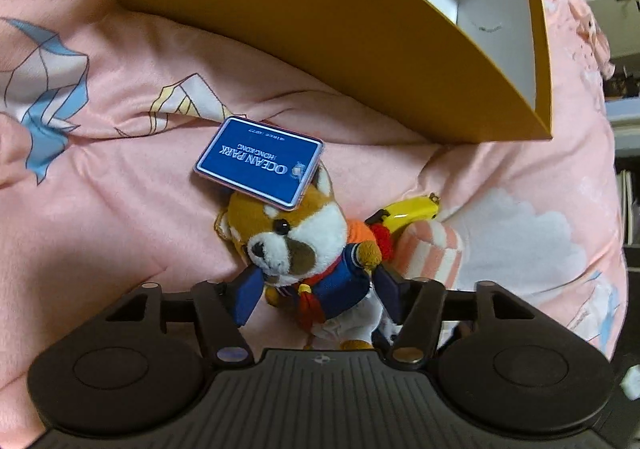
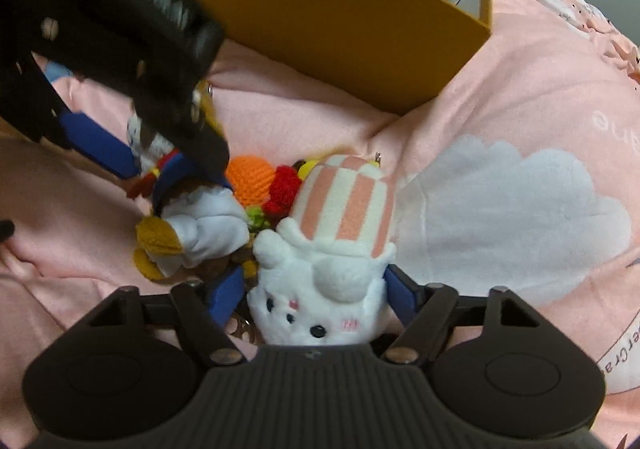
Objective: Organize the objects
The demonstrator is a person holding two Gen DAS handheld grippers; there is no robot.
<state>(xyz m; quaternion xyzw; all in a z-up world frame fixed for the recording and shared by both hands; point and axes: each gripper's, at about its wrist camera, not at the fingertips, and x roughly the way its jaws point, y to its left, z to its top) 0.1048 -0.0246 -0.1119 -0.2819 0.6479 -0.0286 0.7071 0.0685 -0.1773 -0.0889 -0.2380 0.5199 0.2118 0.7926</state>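
A red-panda plush in a blue sailor jacket lies on the pink bedding, a blue Ocean Park card resting on its head. My left gripper is closed around the plush's body. It also shows in the right wrist view, with the left gripper over it. A white plush with a pink-striped hat sits between the fingers of my right gripper, which press its sides. An orange box with a white inside stands behind.
A yellow banana-shaped charm, an orange crochet ball and a red crochet piece lie between the two plushes. The box holds some items at its far end. Pink printed bedding spreads all around.
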